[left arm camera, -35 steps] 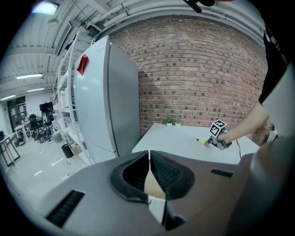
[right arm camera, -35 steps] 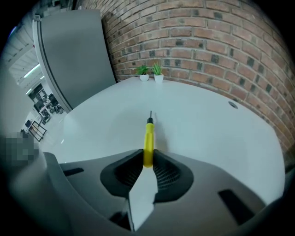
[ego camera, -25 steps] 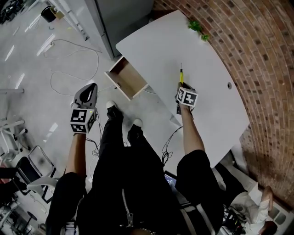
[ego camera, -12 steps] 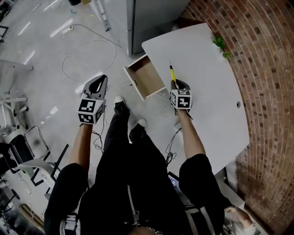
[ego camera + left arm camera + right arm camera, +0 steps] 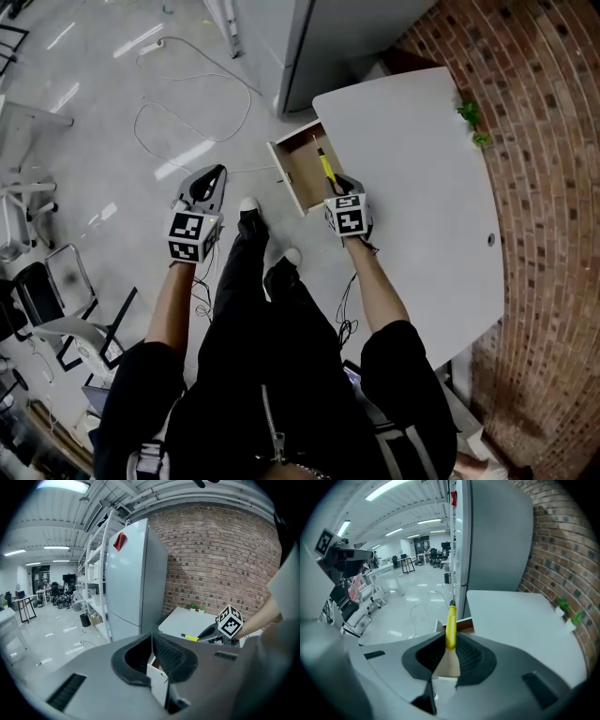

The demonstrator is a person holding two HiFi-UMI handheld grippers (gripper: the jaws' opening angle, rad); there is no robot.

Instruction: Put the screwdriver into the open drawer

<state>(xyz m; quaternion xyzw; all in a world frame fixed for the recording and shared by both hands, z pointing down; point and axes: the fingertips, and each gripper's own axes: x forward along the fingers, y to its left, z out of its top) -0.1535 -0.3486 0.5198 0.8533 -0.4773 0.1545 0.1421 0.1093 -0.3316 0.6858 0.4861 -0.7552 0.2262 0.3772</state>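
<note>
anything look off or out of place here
Nothing looks spilled or damaged. The only untidy thing is a loose white cable looping across the floor left of the table. The open drawer fits the task, and the right gripper holds the yellow screwdriver over it.

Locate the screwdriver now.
Head view, centre: the yellow screwdriver is clamped in the right tongs, its tip over the open drawer at the white table's left edge.
</note>
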